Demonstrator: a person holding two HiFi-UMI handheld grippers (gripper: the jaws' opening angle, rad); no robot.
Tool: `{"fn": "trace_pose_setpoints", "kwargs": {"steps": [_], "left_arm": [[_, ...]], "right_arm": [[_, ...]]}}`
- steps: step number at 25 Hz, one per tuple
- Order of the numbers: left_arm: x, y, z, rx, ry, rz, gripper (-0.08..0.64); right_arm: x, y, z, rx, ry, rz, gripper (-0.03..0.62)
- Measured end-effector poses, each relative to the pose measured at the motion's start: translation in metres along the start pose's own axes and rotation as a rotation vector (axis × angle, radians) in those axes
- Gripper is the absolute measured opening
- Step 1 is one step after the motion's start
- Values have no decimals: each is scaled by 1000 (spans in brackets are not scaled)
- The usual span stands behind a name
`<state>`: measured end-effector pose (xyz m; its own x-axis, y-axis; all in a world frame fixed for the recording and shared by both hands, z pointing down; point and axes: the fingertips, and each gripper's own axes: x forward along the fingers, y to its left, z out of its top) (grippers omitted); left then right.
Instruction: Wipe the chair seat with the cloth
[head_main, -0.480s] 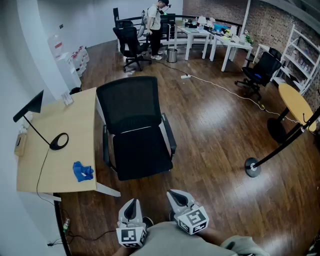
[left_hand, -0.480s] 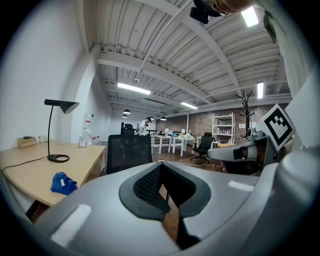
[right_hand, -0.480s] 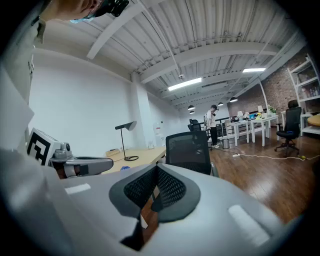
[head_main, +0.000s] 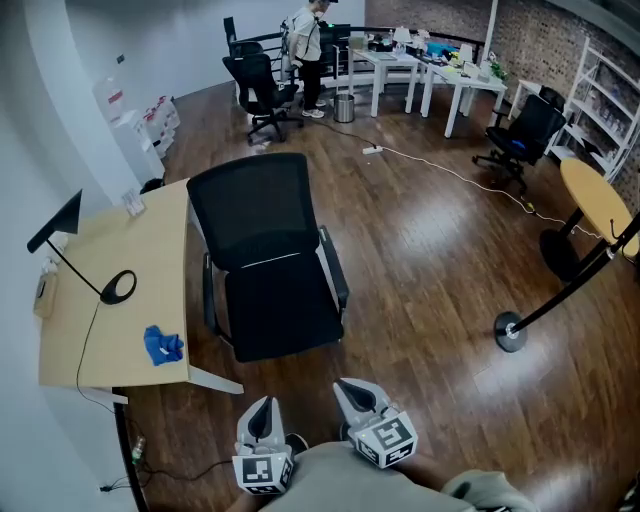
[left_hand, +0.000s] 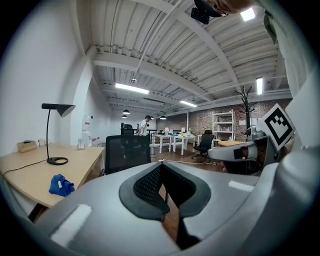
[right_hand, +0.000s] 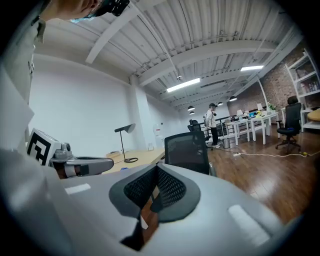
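Cloth (head_main: 163, 345): blue, crumpled, no clear long axis; on desk (head_main: 120, 240) left of chair (head_main: 262, 215), level with front of seat (head_main: 283, 312). Left gripper (head_main: 263, 408), right gripper (head_main: 350, 390): in front of chair, jaws closed, nothing between. Left one nearer cloth; likely reach forward and left. Seat black, bare. Lamp (head_main: 115, 285) on desk, left of chair. Wood floor (head_main: 430, 270); person (head_main: 308, 40) far behind chair.

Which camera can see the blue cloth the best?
The head view: it looks down on the whole blue cloth, crumpled on the wooden desk beside the black chair. The left gripper view shows the cloth from the side, low at the left. In the right gripper view I cannot make it out.
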<state>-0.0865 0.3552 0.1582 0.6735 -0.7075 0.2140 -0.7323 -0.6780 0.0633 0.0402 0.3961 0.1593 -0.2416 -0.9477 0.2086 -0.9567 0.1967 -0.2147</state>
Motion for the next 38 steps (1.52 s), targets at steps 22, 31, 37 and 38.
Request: {"fn": "trace_pose_setpoints", "kwargs": {"steps": [22,31,37,38], "left_arm": [[23,11,-8,-5,29,136,3],[71,100,2,-47,-2,110,3],[82,198,24,-73,-28,179,3],[80,216,25,-77,-31,198,3]], "right_arm": [[30,-26,1,-4,4,104,0],[118,-18,10,-26,36,36,0],[218,31,46,-124,26,117,0],[237,44,50,-146,26,144,0]]}}
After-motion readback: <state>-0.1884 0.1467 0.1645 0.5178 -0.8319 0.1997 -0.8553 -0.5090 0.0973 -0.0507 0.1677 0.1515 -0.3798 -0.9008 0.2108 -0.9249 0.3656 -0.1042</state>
